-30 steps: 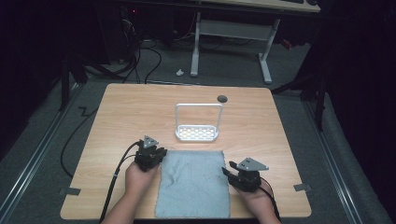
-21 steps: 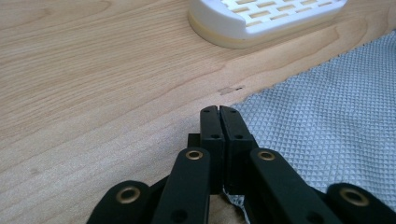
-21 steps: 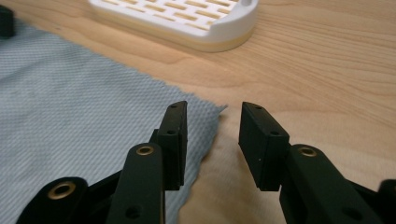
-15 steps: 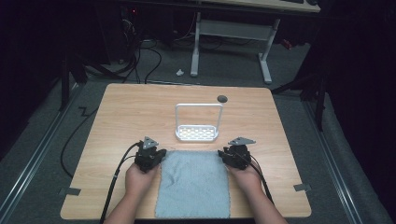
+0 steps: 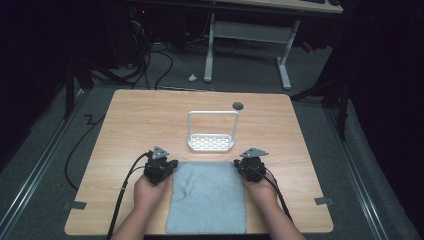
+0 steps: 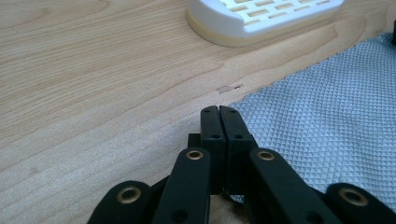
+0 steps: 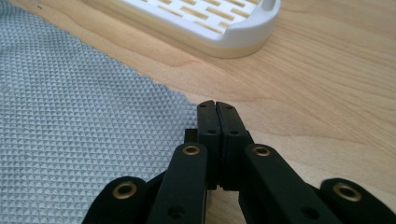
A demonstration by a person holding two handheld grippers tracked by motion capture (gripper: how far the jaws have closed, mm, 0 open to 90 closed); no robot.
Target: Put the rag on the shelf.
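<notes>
A grey waffle-weave cloth (image 5: 207,197) lies flat at the table's front middle. My left gripper (image 5: 171,164) sits at the cloth's far left corner. In the left gripper view its jaws (image 6: 219,109) are pressed together right where the cloth (image 6: 327,116) comes to a point. My right gripper (image 5: 239,164) is at the far right corner. Its jaws (image 7: 215,105) have just been closing and now meet on the corner of the cloth (image 7: 70,116). A hand holds each gripper.
A white slotted tray with an upright wire handle (image 5: 211,142) stands just beyond the cloth, close ahead of both grippers (image 6: 261,18) (image 7: 210,23). A small dark disc (image 5: 238,105) lies near the far edge of the wooden table (image 5: 130,120). Cables trail off the front edge.
The right hand has slid from the cloth's right edge forward to its far right corner, and its jaws have come together there. The left hand has stayed at the far left corner.
</notes>
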